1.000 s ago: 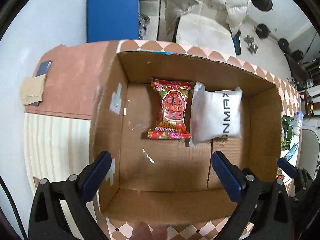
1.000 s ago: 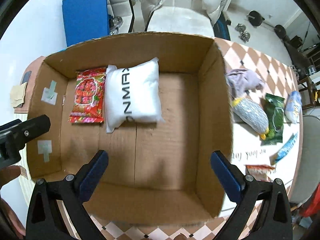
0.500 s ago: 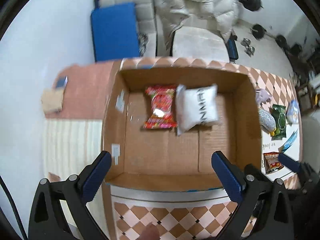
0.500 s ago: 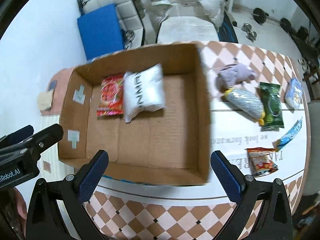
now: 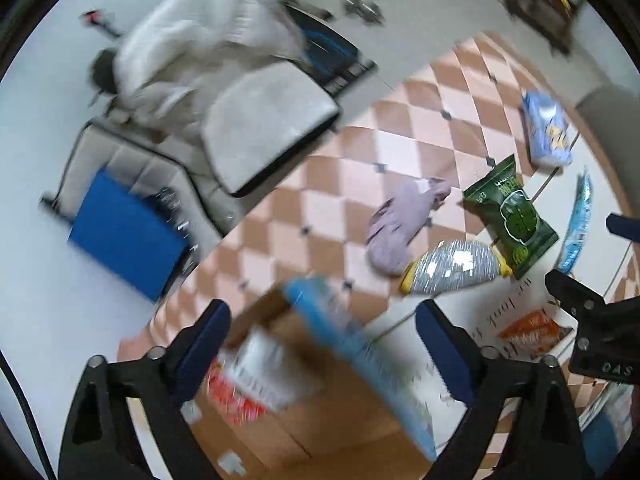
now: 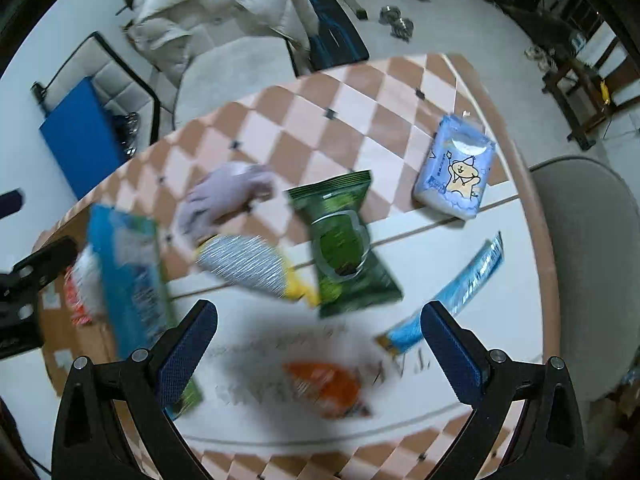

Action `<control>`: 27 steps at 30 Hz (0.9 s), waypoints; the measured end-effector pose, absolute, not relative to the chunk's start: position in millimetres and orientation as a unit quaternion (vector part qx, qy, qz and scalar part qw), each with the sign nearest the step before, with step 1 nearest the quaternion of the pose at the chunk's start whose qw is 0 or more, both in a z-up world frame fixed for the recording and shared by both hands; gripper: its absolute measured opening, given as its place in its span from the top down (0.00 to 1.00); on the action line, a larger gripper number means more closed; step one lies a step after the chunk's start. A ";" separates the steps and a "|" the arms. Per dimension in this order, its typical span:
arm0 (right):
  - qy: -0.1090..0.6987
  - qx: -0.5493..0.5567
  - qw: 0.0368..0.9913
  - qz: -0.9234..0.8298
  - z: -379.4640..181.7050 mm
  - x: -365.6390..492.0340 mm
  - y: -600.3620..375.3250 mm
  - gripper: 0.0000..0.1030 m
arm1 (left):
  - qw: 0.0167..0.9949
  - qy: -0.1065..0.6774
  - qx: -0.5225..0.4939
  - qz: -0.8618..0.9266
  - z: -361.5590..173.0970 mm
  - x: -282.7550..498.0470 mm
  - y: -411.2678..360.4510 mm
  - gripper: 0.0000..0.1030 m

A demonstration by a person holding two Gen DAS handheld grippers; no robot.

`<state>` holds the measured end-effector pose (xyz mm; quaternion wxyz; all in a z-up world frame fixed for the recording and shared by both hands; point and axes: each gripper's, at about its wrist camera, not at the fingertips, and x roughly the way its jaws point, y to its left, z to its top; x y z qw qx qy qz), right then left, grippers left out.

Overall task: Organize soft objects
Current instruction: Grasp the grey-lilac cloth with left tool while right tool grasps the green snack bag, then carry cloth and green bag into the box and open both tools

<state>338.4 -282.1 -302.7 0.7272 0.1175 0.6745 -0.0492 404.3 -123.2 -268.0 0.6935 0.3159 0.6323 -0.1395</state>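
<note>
In the left wrist view the cardboard box (image 5: 280, 432) lies low in the blurred picture, with a red snack pack (image 5: 232, 396) and a white pillow pack (image 5: 264, 364) inside. My left gripper (image 5: 322, 332) hangs over the box's corner; its jaws are closing and nothing is between them. On the table beyond lie a purple cloth (image 5: 404, 220), a grey striped pack (image 5: 456, 268) and a green pack (image 5: 512, 216). My right gripper (image 6: 318, 328) stands open and empty over the white part of the table, just behind an orange snack pack (image 6: 328, 390).
A light blue tissue pack (image 6: 456, 172) and a long blue sachet (image 6: 452, 292) lie toward the table's right edge. A grey chair (image 6: 588, 272) stands beside that edge. Behind the table are a chair with a white padded jacket (image 6: 224, 4) and a blue mat (image 6: 76, 136).
Both grippers have swung from above the box's inside to the right, over the loose packs on the table. The left wrist view has rolled, and its jaws look slightly narrower.
</note>
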 end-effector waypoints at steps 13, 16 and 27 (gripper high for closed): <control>0.733 0.120 0.669 -0.024 -411.5 388.8 -308.2 0.04 | 0.557 0.730 0.351 -0.185 -424.3 467.6 -188.7 0.22; 0.744 0.120 0.657 -0.018 -426.6 393.8 -305.4 0.04 | 0.546 0.738 0.347 -0.191 -436.4 465.6 -192.1 0.49; 0.734 0.134 0.665 -0.034 -400.5 398.5 -311.6 0.61 | 0.621 0.737 0.215 -0.157 -373.8 460.6 -163.2 0.69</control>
